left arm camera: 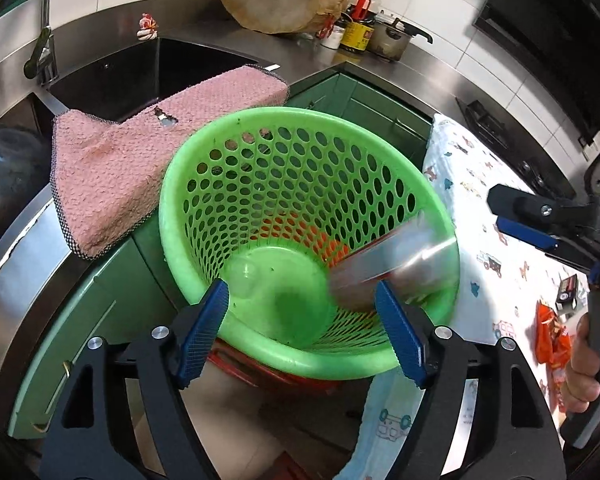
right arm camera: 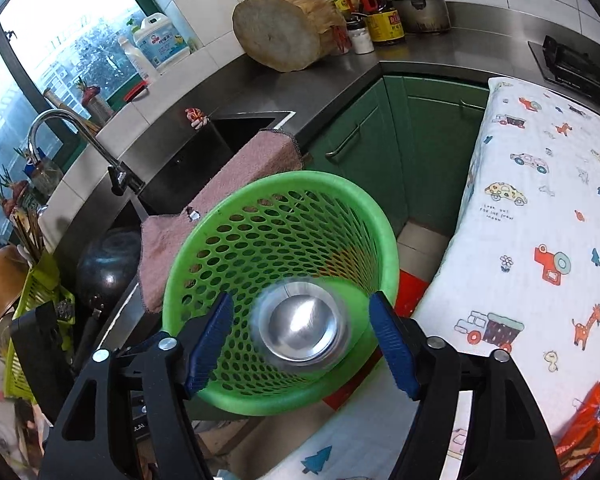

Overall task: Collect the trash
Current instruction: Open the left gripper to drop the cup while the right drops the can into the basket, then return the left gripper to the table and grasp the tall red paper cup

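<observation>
Metal can (right arm camera: 302,330) is motion-blurred, mid-drop over the mouth of the green perforated basket (left arm camera: 260,120), silver bottom facing the right wrist camera; in the left wrist view the same can (left arm camera: 388,264) shows as a smeared silver-and-red streak against the basket's right inner wall. Not held by anything: right gripper (right arm camera: 302,340) has its jaws spread wide with the can in the gap between them, touching neither pad. Left gripper (left arm camera: 302,330) is also spread wide and empty, hovering above the basket's near rim.

Progress: this one piece looks as good as binned. Basket floor otherwise looks almost bare, just a clear round patch and dark specks, so collecting seems early. Left to do: an orange wrapper (left arm camera: 550,338) and a small dark box (left arm camera: 568,294) lie on the printed cloth (left arm camera: 480,184) well to the right of the basket; the right view catches the wrapper's corner (right arm camera: 580,436) at its lower right edge.

Hard to make out: can label unreadable from blur, possibly red print. Orange seen through the basket holes may be something beneath it, can't tell. Wrapper is cut off by the frame and partly behind the person's hand (left arm camera: 584,364). Whatever the basket stands on is hidden. Pink towel (left arm camera: 112,176) drapes over the sink edge just behind the basket, touching or overlapping its rim
</observation>
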`<state>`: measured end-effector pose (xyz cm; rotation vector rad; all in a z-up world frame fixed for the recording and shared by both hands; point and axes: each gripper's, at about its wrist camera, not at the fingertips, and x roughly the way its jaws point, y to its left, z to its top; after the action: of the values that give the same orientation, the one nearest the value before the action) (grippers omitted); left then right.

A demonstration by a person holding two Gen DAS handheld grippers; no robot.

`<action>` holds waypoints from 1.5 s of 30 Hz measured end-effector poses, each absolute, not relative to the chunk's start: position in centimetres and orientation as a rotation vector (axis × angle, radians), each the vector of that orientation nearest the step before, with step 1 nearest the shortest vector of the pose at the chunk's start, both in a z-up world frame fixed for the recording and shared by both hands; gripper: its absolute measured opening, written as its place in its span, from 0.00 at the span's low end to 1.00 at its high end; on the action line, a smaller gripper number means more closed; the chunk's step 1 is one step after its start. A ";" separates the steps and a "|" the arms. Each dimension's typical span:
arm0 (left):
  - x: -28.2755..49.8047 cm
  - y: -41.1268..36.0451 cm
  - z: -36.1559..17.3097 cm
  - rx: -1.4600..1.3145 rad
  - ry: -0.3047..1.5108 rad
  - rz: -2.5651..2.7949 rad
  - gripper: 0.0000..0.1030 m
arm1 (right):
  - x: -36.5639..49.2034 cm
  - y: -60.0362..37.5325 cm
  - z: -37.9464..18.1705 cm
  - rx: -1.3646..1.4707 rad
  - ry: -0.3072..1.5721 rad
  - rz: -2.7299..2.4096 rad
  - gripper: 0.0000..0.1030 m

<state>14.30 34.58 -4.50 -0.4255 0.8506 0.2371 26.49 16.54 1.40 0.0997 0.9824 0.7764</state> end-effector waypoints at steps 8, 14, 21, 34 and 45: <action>13.6 33.4 -3.1 -0.407 0.840 0.228 0.77 | 24.4 13.7 3.5 0.117 0.943 0.786 0.74; 12.6 31.6 -1.7 -0.396 0.818 0.200 0.78 | 21.2 9.4 4.8 0.081 0.908 0.739 0.80; 11.8 28.3 -0.7 -0.375 0.810 0.150 0.78 | 18.4 3.3 5.4 0.024 0.910 0.674 0.82; 11.5 19.9 -0.1 -0.323 0.846 0.016 0.80 | 14.7 -10.1 5.7 0.005 0.916 0.554 0.84; 10.7 10.1 0.3 -0.323 0.896 -0.177 0.87 | 10.1 -19.0 4.9 0.022 0.903 0.465 0.88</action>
<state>10.72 10.12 0.34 -0.3226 0.8956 -0.1766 10.06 -18.95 4.90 0.0219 0.9029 0.4646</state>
